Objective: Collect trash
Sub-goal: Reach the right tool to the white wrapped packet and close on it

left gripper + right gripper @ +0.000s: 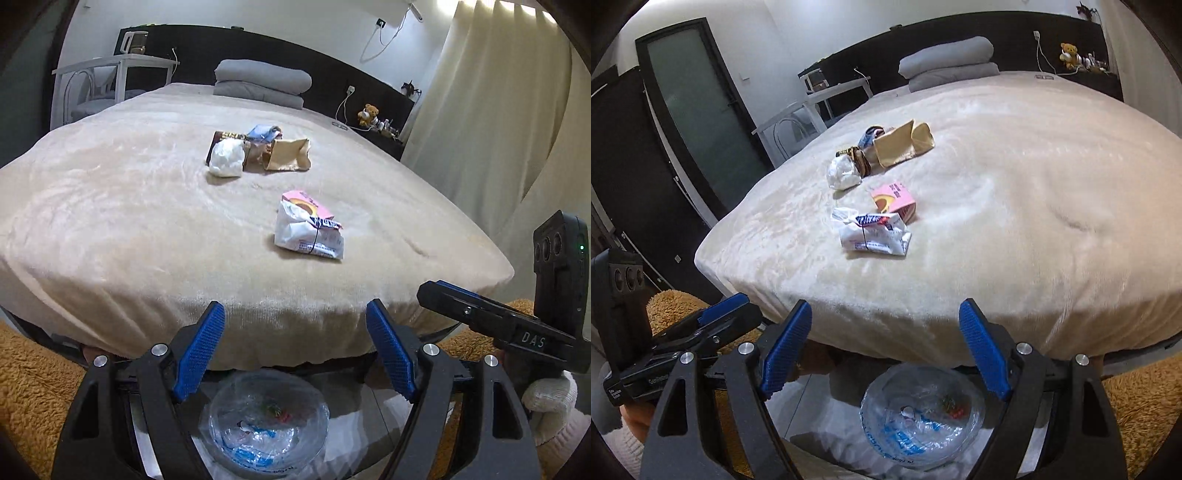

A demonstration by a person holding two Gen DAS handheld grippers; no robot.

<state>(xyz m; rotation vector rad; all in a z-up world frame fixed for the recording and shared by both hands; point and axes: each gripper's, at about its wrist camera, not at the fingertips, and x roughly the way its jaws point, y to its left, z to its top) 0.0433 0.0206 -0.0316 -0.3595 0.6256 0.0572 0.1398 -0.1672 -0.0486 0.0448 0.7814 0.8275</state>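
**Both tongs spread wide, nothing held**

The left gripper [295,347] and right gripper [886,347] hover level, side by side, above the clear plastic-lined bin [267,424]. Ahead lies a crumpled white wrapper [308,232] on the beige plush bed [129,221], a brown paper bag [286,155] farther off.

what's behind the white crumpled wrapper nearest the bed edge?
Directly behind the white wrapper sits a pink box, touching it. The box's near lower side is covered by the wrapper; what lies under either is hidden.

Beige bed [129,206], folded grey blanket [263,80] (by headboard), teddy bear [369,113], cream curtain [491,122]
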